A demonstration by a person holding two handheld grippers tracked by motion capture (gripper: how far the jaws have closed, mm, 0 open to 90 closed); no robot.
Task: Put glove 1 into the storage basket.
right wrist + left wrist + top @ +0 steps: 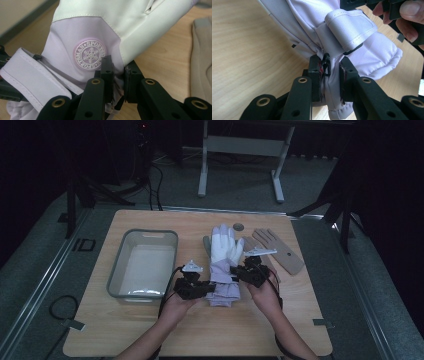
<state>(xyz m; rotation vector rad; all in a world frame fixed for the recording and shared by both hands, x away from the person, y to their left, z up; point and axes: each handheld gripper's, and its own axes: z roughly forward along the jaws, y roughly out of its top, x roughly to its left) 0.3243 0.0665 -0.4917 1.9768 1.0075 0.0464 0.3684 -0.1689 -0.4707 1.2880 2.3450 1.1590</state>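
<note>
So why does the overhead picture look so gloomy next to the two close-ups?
High view: dim, the room around the table nearly black, a soft sheen in the grey bin. Left gripper view: brightly lit, the lilac ski glove sharp, the hand at top right blurred. Right gripper view: bright too, the snowflake badge crisp, the tan glove soft.

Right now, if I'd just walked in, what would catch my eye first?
Most likely the white and lilac ski glove in the middle of the wooden table, pinched at its cuff from both sides by the left gripper and the right gripper. Beside it lie a clear plastic tub on the left and a flat tan glove on the right.
</note>
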